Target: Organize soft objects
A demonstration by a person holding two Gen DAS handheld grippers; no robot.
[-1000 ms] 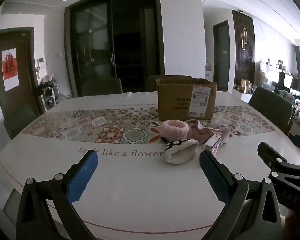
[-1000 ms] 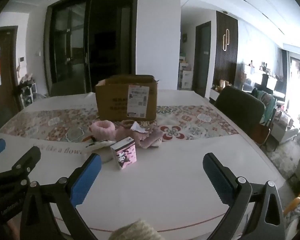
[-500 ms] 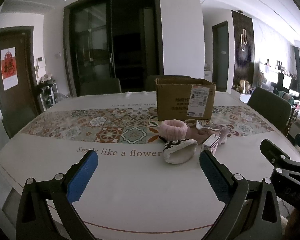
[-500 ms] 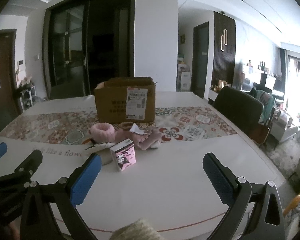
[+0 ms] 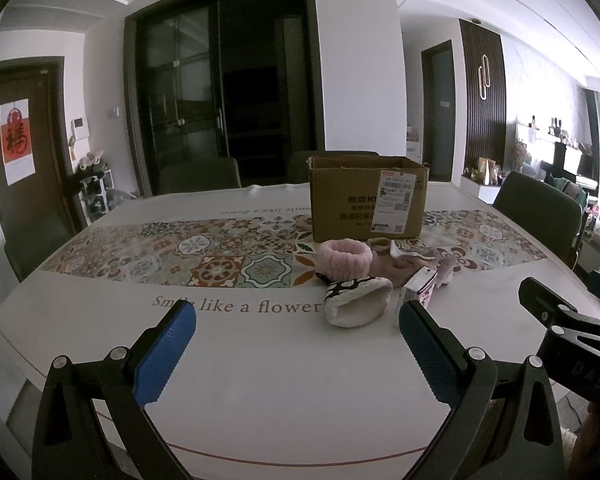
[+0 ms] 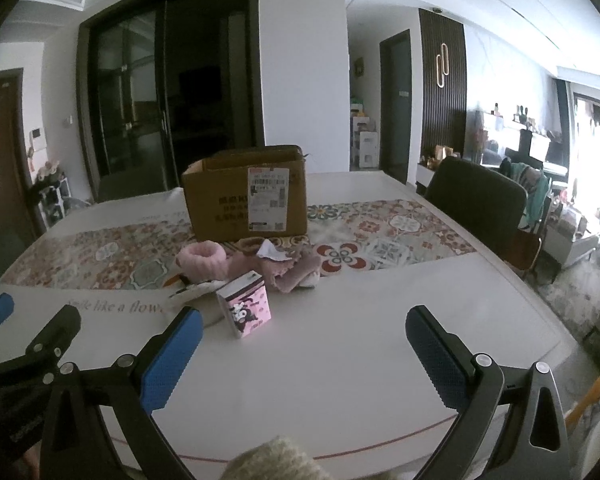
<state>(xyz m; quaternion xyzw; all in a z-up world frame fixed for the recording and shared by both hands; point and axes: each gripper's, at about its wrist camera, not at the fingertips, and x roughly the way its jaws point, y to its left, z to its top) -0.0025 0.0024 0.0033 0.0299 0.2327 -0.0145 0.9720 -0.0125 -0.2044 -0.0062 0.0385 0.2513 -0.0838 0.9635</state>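
A small heap of soft things lies on the desk [image 5: 260,380] just in front of the cardboard box [image 5: 366,198]: a pink fluffy band [image 5: 344,258], a white fleecy slipper [image 5: 356,300] and crumpled pink cloth [image 6: 296,270]. All are judged light, limp and easily squashed, so each is best pinched at a thick fold or cuff. The left tool [image 5: 296,334] and right tool [image 6: 300,340] are held wide apart, with nothing gripped. A stiff pink carton [image 6: 246,308] (not soft) stands touching the heap, nearest the right tool, and may be knocked over.

Two low wrist views across the table [image 5: 284,376], sharing the cardboard box [image 6: 236,204].
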